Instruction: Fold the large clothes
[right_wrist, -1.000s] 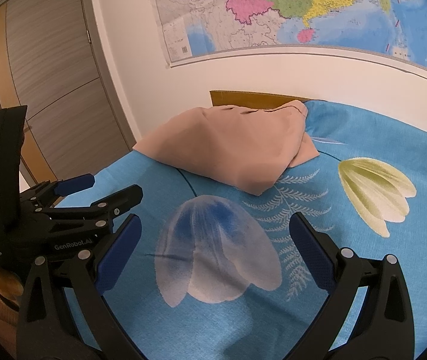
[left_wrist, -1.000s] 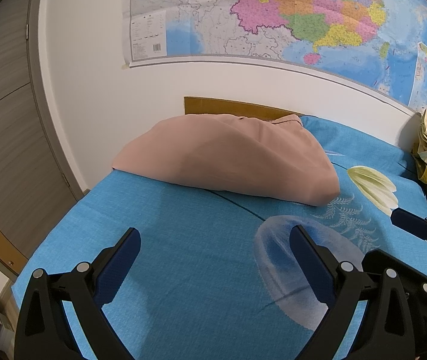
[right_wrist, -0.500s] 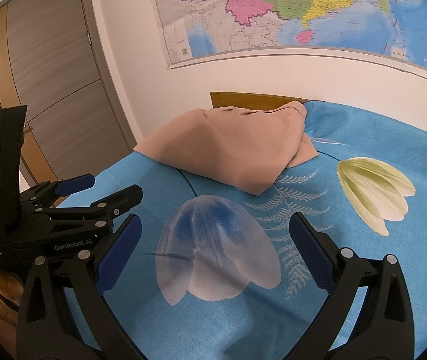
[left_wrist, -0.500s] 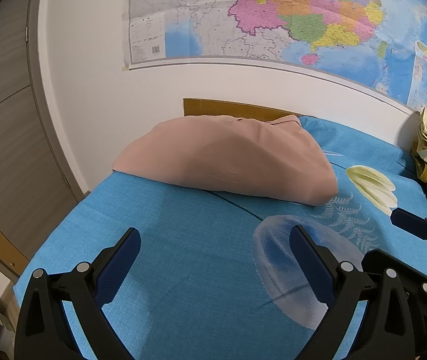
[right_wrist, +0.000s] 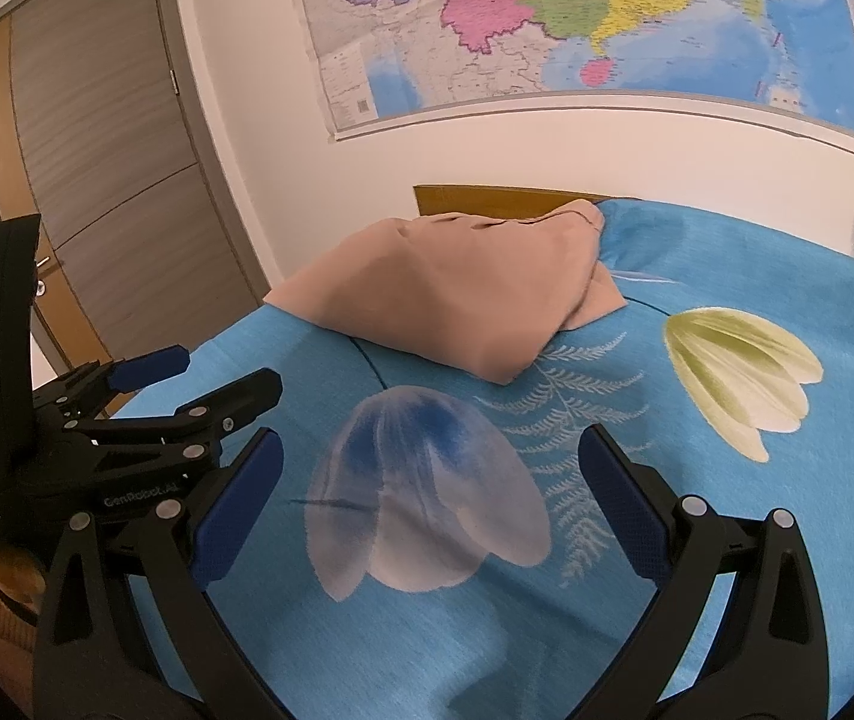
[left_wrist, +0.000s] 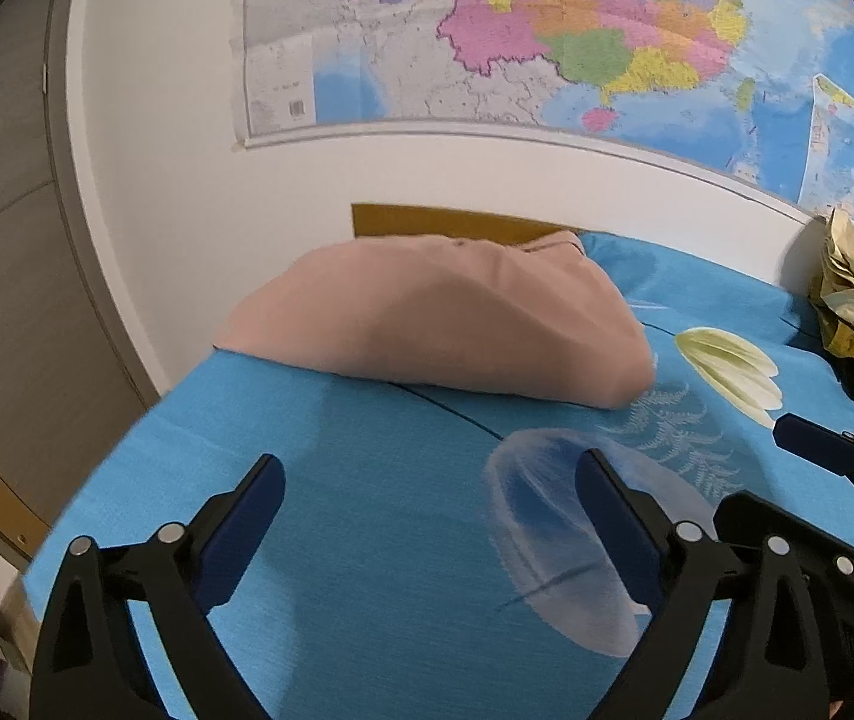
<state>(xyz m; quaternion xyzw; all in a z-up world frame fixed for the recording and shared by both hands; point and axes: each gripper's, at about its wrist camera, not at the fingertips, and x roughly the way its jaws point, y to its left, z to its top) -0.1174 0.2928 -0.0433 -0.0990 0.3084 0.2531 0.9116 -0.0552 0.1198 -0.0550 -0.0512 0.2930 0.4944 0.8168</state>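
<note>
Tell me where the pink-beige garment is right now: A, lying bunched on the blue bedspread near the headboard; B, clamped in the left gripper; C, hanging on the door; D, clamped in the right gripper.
A: the pink-beige garment lies in a heap on the blue bedspread by the headboard, while the left gripper and right gripper both stand open and empty, well short of it.

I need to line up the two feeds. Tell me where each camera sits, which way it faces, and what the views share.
Left wrist: on the left gripper, facing across the blue bedsheet to the pink garment and wall map; its open fingers and the right gripper's tip show.
Right wrist: on the right gripper, facing the same way; its open fingers and the left gripper show.
Shared: garment, sheet, map, headboard.
</note>
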